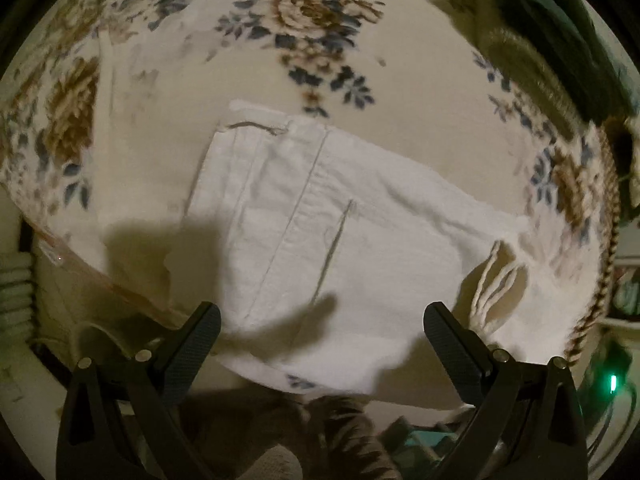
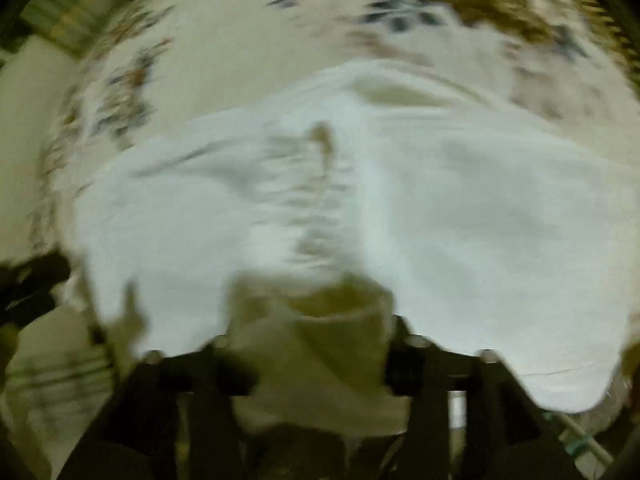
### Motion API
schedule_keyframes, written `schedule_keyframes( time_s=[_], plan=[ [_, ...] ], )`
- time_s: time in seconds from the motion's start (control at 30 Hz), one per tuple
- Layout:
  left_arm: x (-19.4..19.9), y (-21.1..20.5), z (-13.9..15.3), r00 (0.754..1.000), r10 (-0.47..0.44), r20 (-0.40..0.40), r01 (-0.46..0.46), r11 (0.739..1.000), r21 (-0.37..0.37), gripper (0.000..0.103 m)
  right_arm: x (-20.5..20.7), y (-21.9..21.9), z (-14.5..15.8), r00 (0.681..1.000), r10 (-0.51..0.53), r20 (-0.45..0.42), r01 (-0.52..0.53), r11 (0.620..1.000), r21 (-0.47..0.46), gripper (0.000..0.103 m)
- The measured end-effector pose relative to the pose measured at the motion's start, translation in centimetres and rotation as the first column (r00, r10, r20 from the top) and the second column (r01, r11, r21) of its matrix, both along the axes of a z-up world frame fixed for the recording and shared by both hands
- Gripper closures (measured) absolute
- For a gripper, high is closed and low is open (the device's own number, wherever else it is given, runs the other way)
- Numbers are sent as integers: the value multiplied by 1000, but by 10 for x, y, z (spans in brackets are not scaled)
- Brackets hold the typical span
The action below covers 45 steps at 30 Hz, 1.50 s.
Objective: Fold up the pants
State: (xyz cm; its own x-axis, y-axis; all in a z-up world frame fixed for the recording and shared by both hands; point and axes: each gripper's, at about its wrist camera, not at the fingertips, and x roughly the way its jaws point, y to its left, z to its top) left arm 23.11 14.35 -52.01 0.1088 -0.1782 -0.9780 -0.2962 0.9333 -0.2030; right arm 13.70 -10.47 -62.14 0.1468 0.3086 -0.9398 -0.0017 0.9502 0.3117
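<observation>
Left hand-held gripper hovering above the near edge of the white pants, fingers spread wide, gripping nothing. Pants lying partly folded on a floral cloth over the table, drawstring trailing to the right. Right hand-held gripper low at the pants' near edge; view blurred, fingertips hidden by fabric, grip impossible to tell.

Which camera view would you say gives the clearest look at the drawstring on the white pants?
The left wrist view: the drawstring hangs in sharp loops off the white pants near the open left gripper. The right wrist view is motion-blurred; the pants show only as a white mass, no drawstring discernible.
</observation>
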Motion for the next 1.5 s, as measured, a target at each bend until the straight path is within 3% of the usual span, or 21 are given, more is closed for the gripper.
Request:
schedule_keyframes(
  time_s=[0.13,0.23,0.33,0.4,0.43,0.47,0.5,0.57,0.67,0.77,1.0,1.1,1.17,1.2,1.27,1.37,1.5],
  plan=[
    [15,-30,-6,999,-42,20,44,994,-101,0,-21,-34,33,1000,-21,18,19,994,103,31],
    [29,-74,-20,989,-149,18,150,979,-142,0,-33,-74,44,994,-110,-1,110,992,59,31],
    [36,-119,-42,973,-232,1,230,965,-129,1,-41,-119,43,978,-205,-20,205,979,1,31],
    [42,-144,-54,958,-285,9,284,953,-104,11,-48,-144,36,963,-267,-32,265,963,-49,31],
    [44,-155,-60,948,-317,14,318,945,-79,31,-48,-152,34,957,-286,-38,284,957,-62,31],
    [45,-165,-64,937,-348,24,349,935,-64,69,-51,-162,30,951,-307,-45,303,950,-74,31],
    [44,-173,-68,925,-378,32,379,923,-65,85,-50,-171,29,943,-330,-49,325,942,-86,31],
    [39,-175,-63,925,-375,65,378,924,-52,91,-46,-189,26,932,-357,-57,351,932,-94,31],
    [28,-161,-46,933,-347,96,355,932,-79,91,-47,-202,24,925,-375,-58,368,924,-99,31],
    [13,-143,-36,953,-294,74,301,946,-122,92,-47,-204,23,929,-363,-64,356,929,-107,31],
    [23,-135,-63,961,-276,5,274,954,-119,90,-35,-184,17,947,-311,-83,301,946,-119,31],
    [31,-134,-63,962,-271,-33,264,955,-133,84,-29,-177,16,953,-290,-91,274,949,-158,31],
    [27,-137,-49,960,-281,-9,279,956,-89,60,-23,-170,14,958,-268,-99,247,950,-190,30],
    [23,-138,-41,956,-294,13,294,954,-61,53,-21,-166,12,961,-256,-101,230,949,-218,24],
    [13,-142,-31,950,-311,38,311,950,3,31,-17,-155,8,967,-233,-107,200,946,-255,20],
    [1,-125,-27,972,-233,29,232,972,43,31,-14,-137,5,970,-208,-127,175,956,-237,19],
    [-11,-92,-28,986,-168,5,167,982,89,31,-17,-98,6,971,-149,-187,142,989,-51,19]
  ],
)
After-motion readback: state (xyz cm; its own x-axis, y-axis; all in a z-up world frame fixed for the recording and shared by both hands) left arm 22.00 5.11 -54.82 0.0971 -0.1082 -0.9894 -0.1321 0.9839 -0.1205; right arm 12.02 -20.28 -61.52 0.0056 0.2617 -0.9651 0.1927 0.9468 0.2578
